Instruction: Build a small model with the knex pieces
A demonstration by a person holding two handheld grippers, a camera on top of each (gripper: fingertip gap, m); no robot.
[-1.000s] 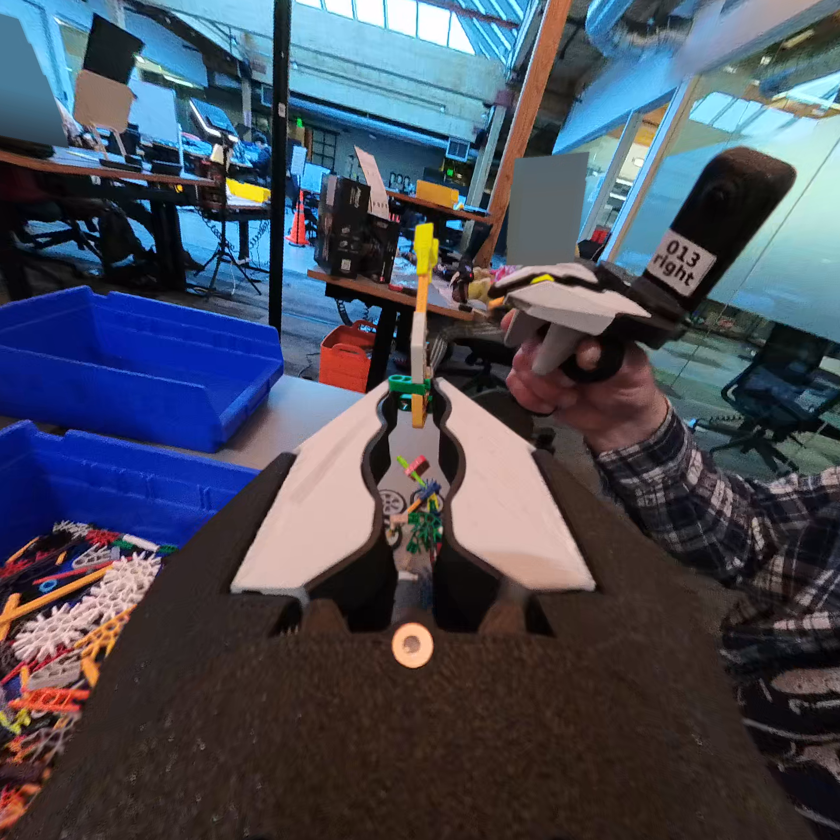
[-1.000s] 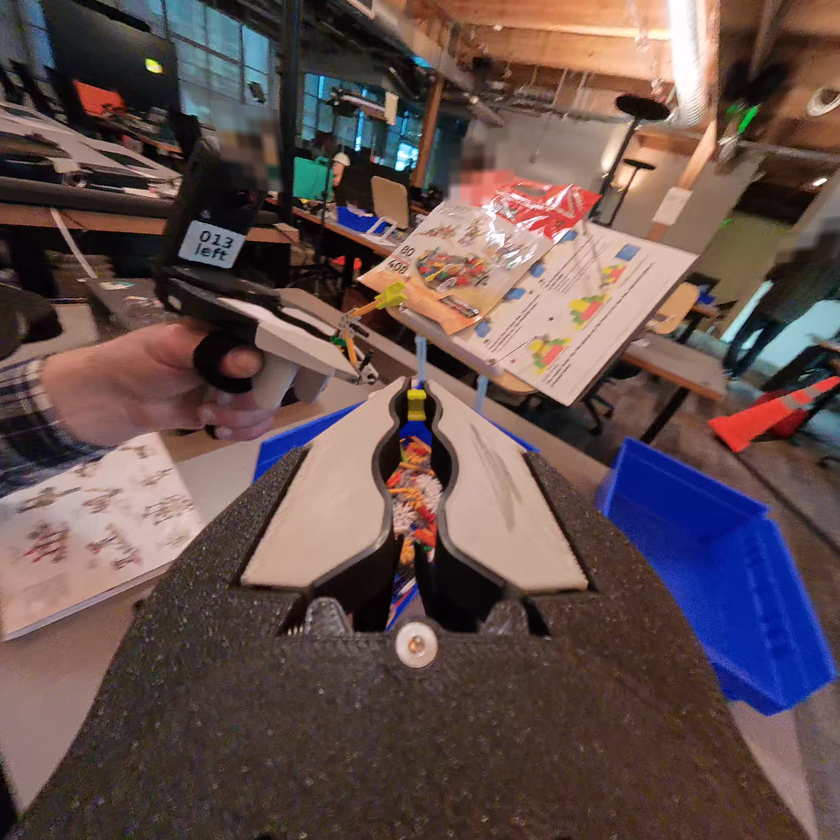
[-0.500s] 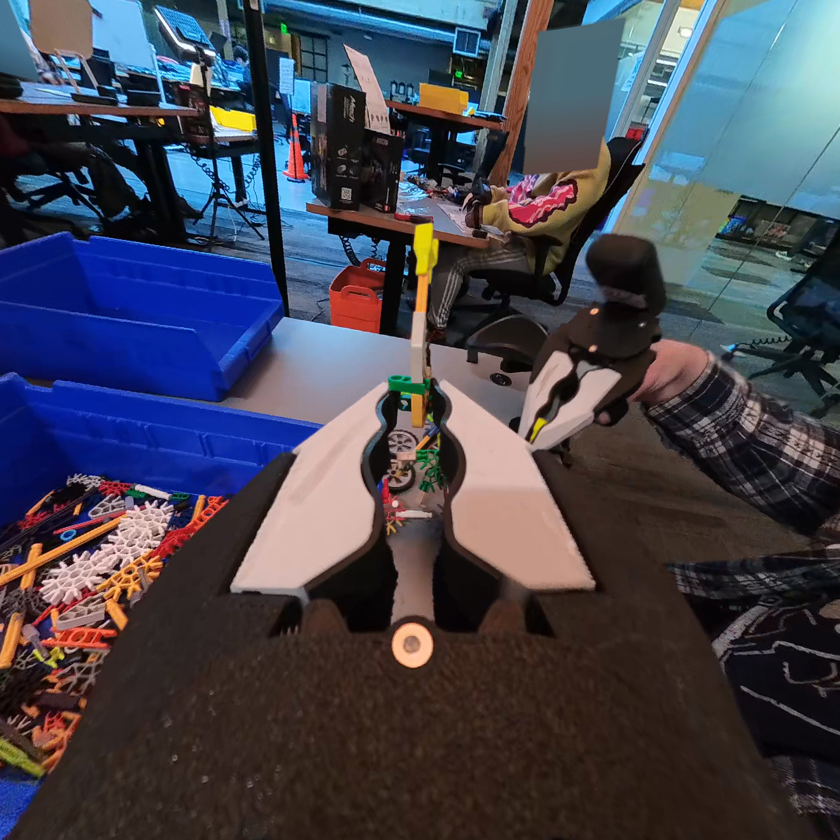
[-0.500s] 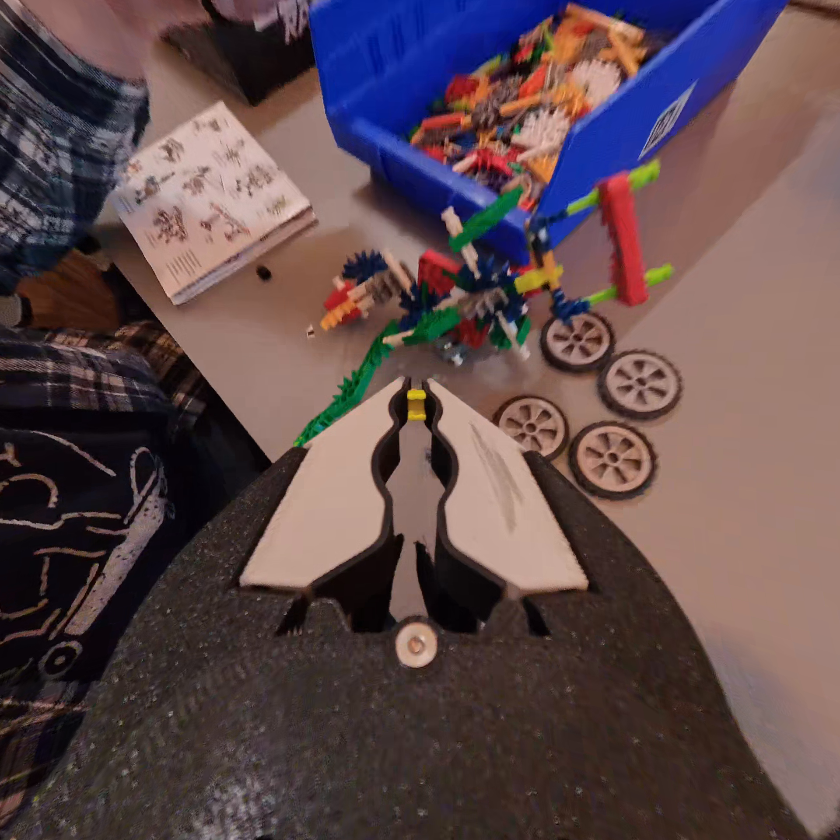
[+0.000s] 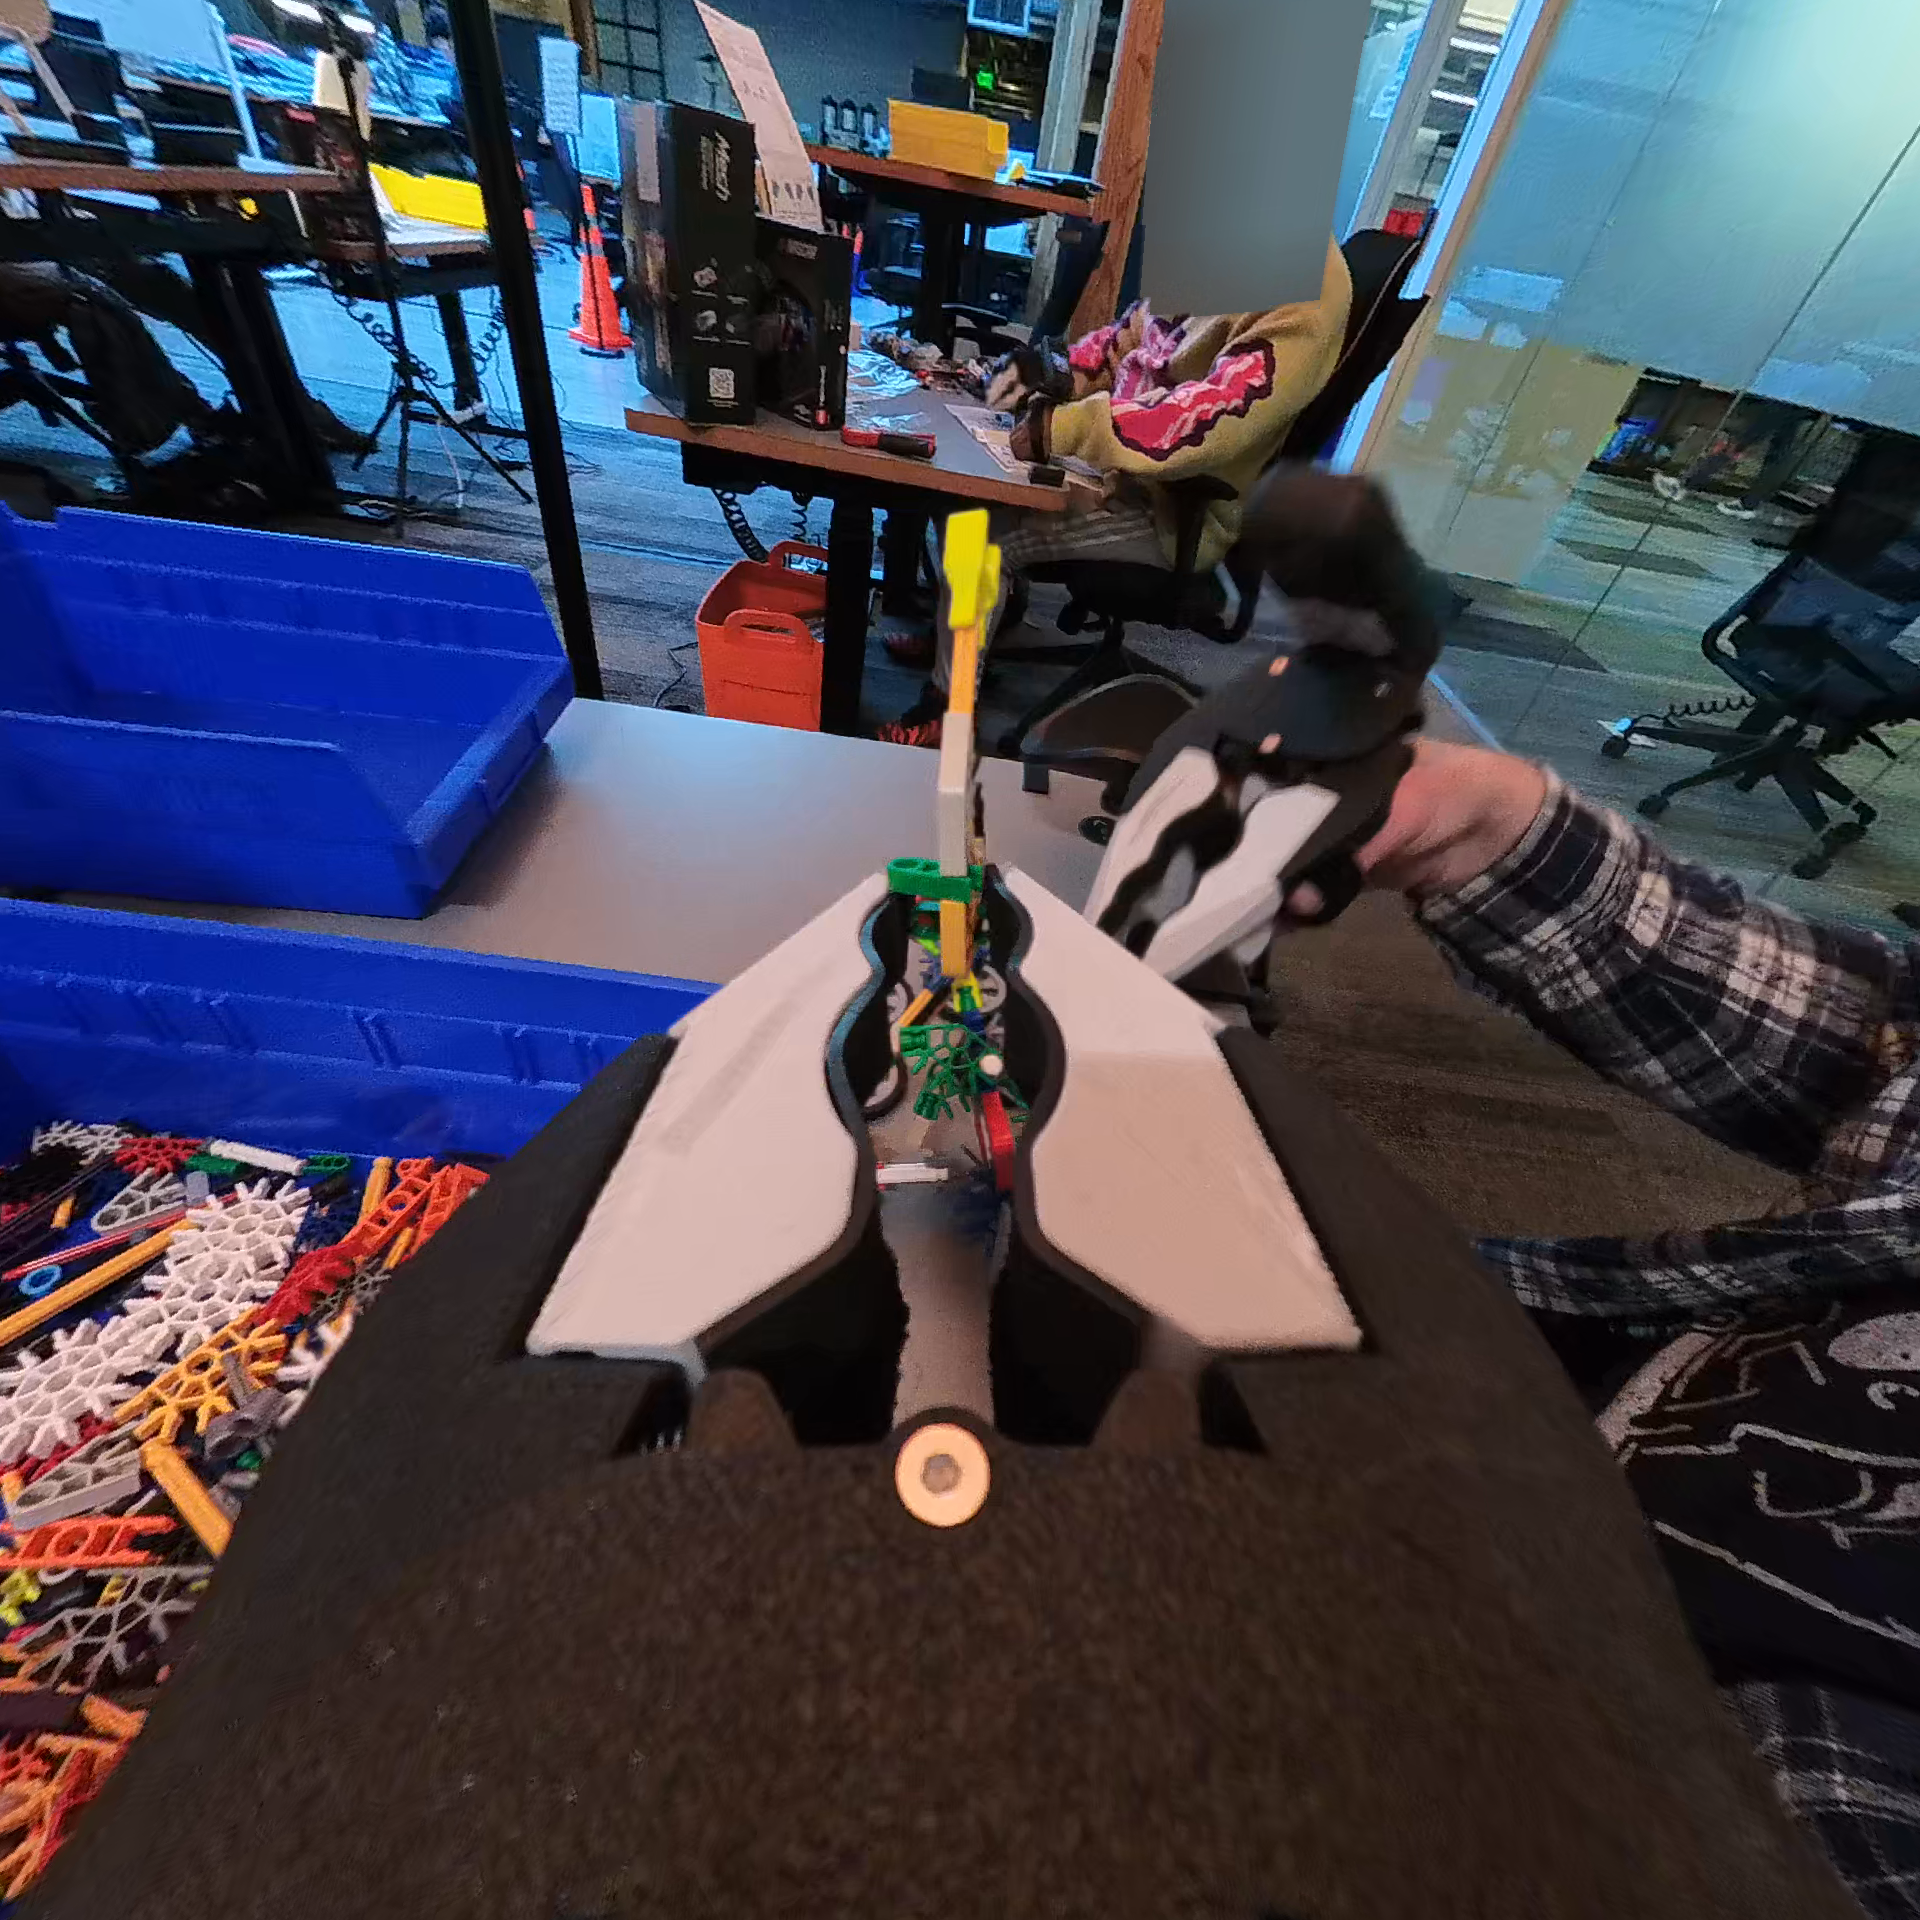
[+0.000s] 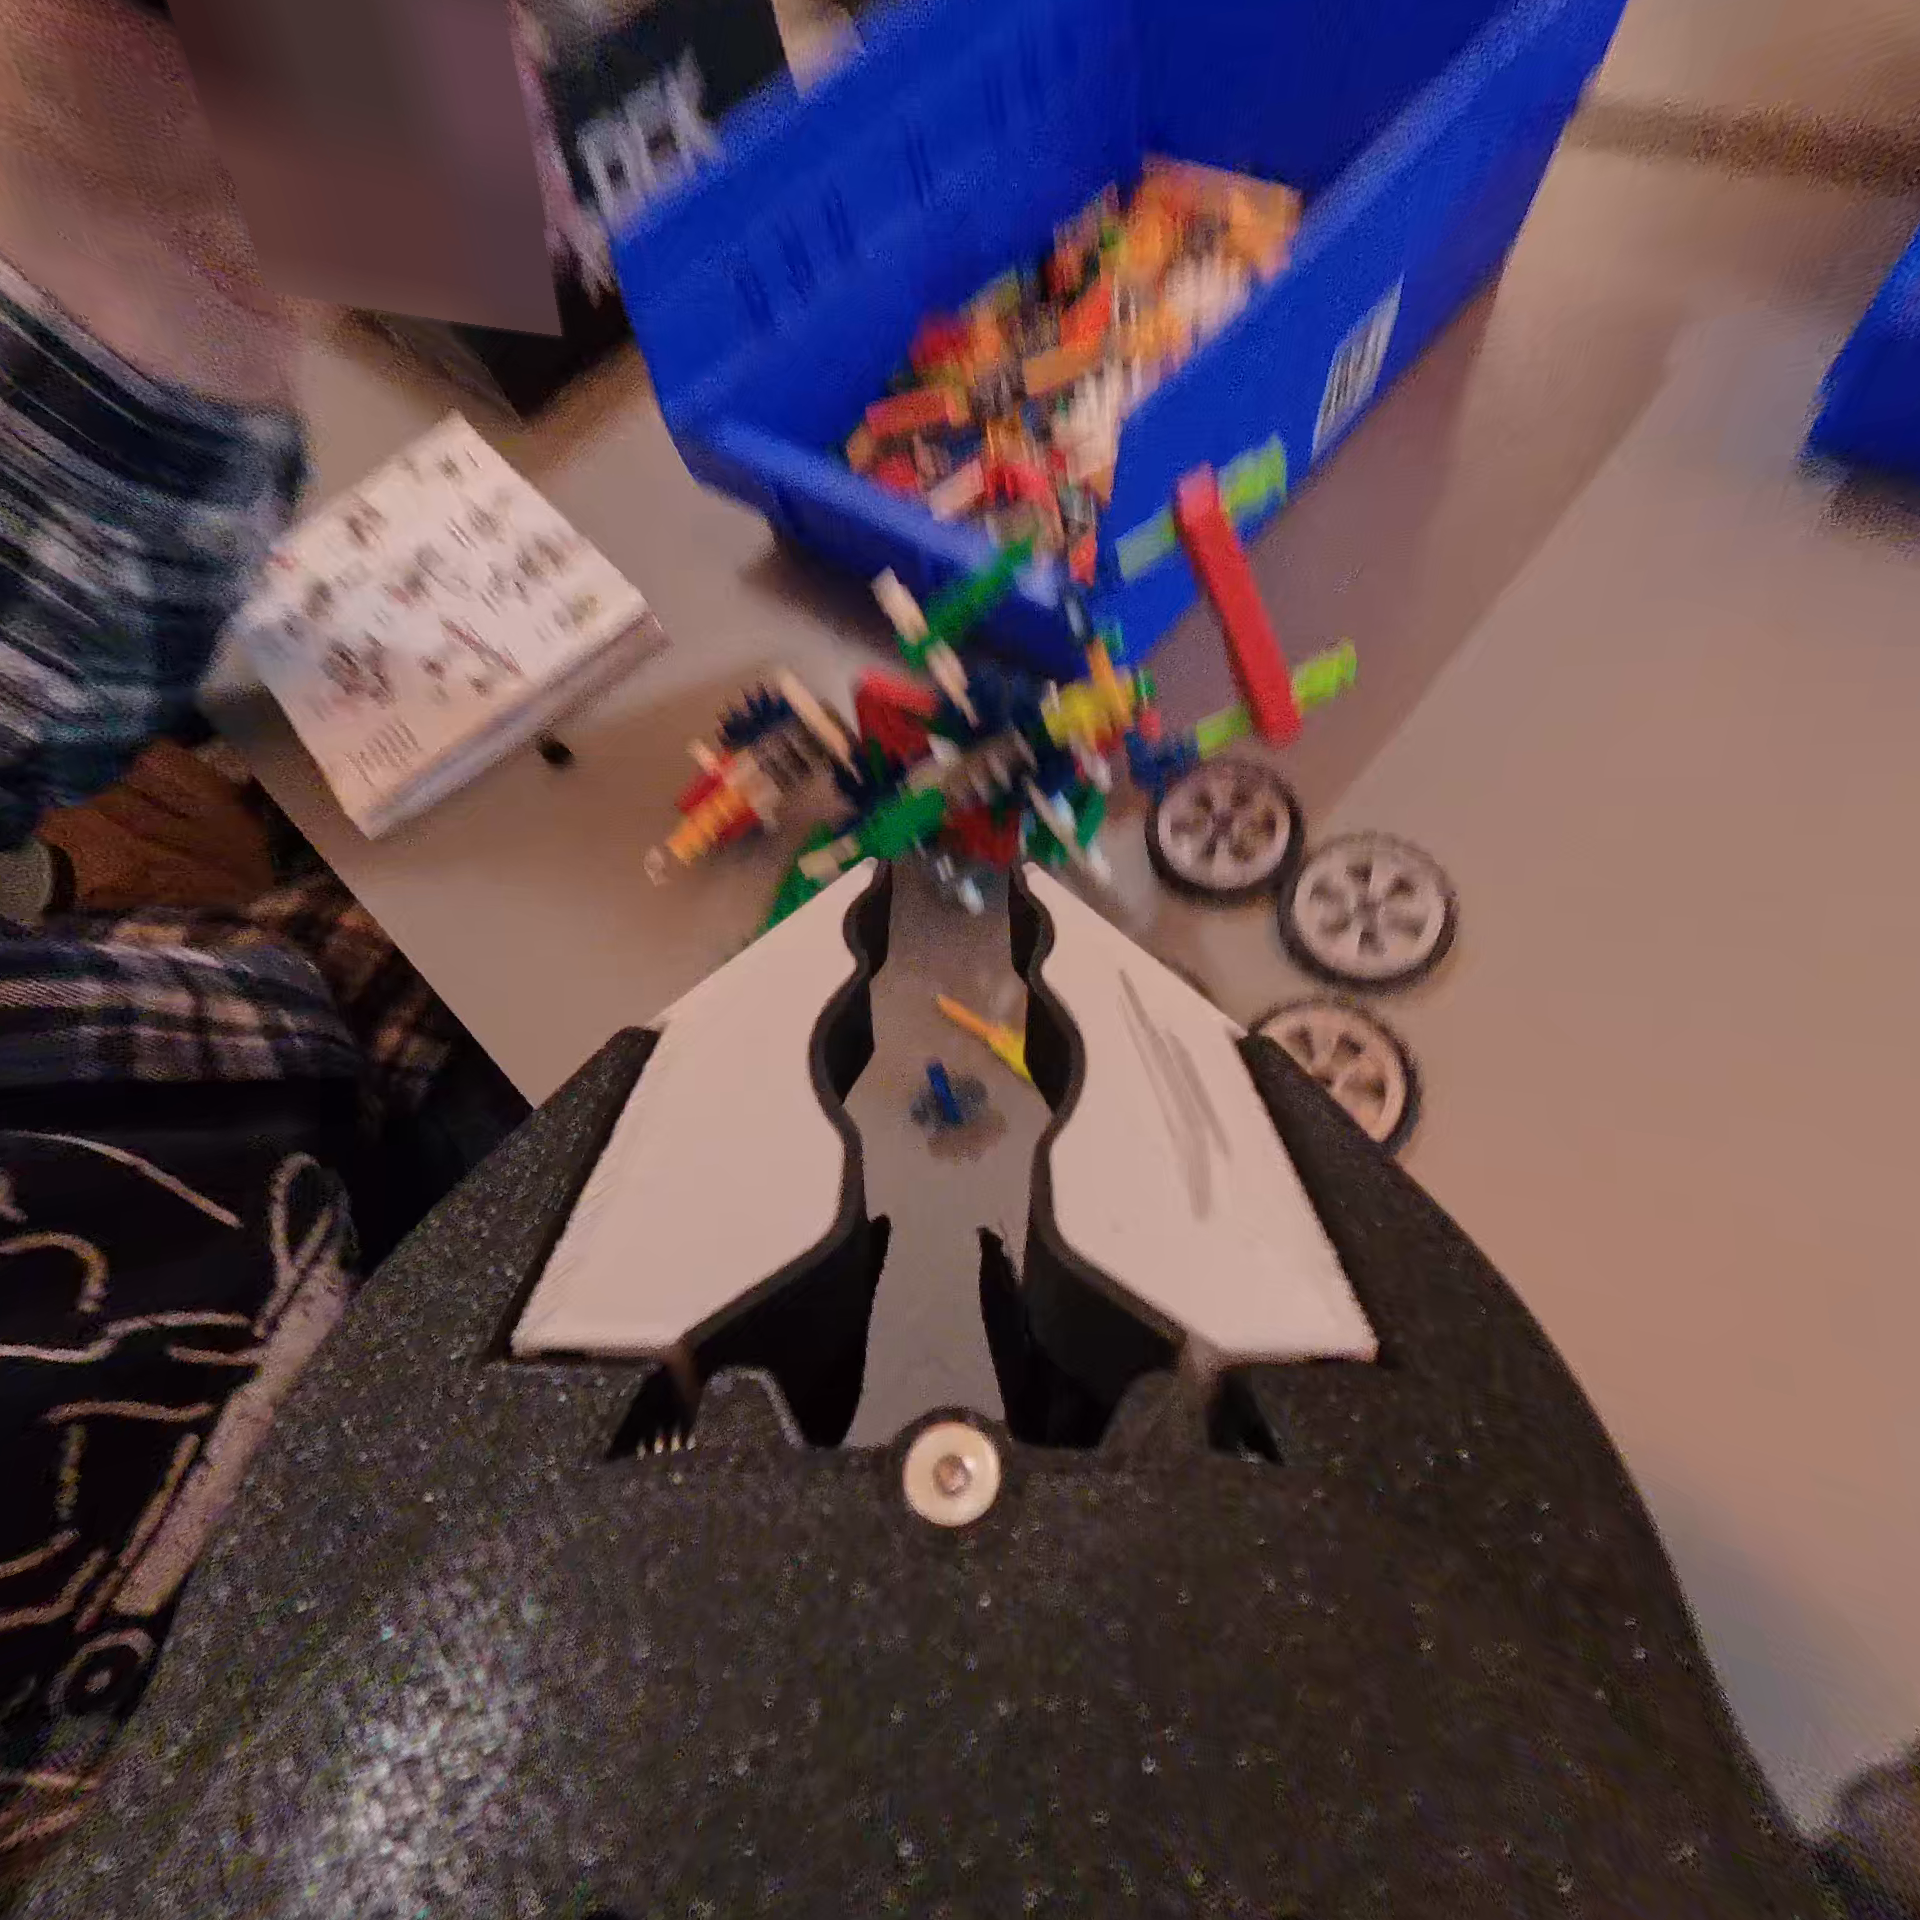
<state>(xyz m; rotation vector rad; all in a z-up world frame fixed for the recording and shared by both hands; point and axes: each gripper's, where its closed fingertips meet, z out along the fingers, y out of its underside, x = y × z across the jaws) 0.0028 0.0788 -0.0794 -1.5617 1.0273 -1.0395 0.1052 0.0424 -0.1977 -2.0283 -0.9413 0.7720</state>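
Rods snapped end to end make the stick (image 5: pixel 961 717) you have in your left gripper (image 5: pixel 943 883): orange low down, white in the middle, orange again, with a yellow clip on top and a green clip right at the fingertips. In the left wrist view the jaws are nearly closed on its lower part and it stands almost upright above the grey table (image 5: pixel 707 810). It is likely light and stiff, but the push-fit joints could pop apart if bent, so take hold low, near the green clip, as you do. At your left sits a blue bin (image 5: pixel 343 1039) heaped with loose plastic pieces, and an empty blue bin (image 5: pixel 270 727) stands behind it. Your right gripper (image 5: pixel 1195 883) shows just to the right, pointing down at the table.

In the right wrist view, which is blurred, your right gripper (image 6: pixel 951 883) has its jaws parted with nothing between them. It hangs over a small yellow piece (image 6: pixel 982 1029) and a blue piece (image 6: pixel 945 1101) on the table. Just ahead lies a colourful built model (image 6: pixel 935 769), with three loose wheels (image 6: pixel 1366 909) to its right and a booklet (image 6: pixel 442 613) to its left.
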